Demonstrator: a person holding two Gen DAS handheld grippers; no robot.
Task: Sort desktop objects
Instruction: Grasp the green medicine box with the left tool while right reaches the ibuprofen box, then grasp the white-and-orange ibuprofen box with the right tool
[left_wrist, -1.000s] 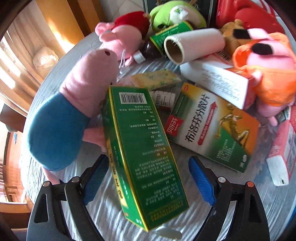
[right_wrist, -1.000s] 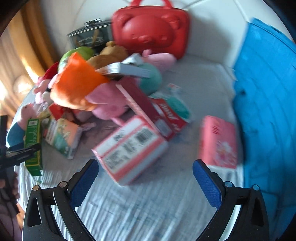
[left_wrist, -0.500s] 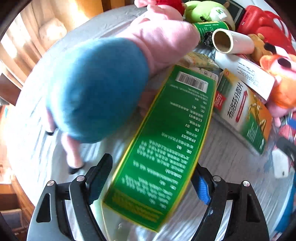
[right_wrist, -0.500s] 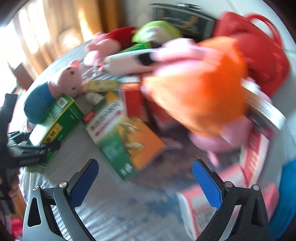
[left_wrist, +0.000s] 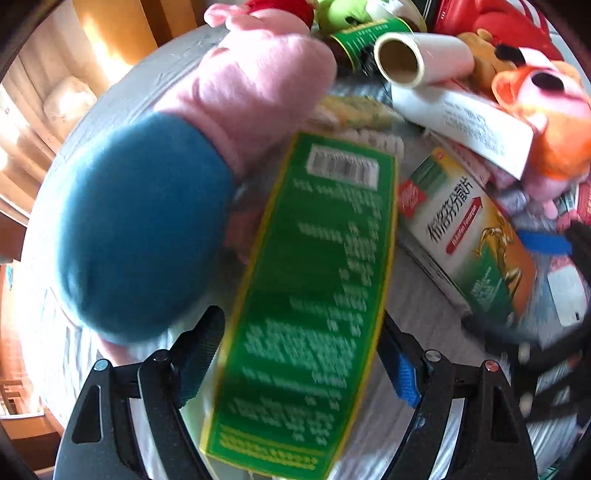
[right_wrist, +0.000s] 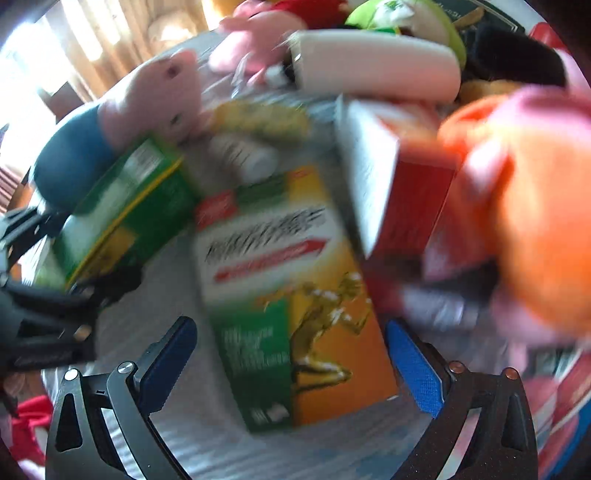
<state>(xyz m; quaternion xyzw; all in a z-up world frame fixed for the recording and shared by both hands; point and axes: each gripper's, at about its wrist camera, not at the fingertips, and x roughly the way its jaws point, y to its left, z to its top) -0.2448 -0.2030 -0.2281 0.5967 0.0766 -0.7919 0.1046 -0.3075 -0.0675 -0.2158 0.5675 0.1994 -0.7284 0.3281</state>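
Green rectangular cardboard box runs lengthwise between the left gripper, pads seemingly clamping its sides; right gripper gapes wide

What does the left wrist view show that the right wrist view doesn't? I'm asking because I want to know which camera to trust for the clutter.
Left wrist only: the hollow cardboard end of the white roll and the green-labelled bottle behind it.

Right wrist only: a small white bottle, and the red end of the white carton.

Both: the green box between the left tongs, the blue-and-pink plush, the orange-and-green medicine box and the orange plush.
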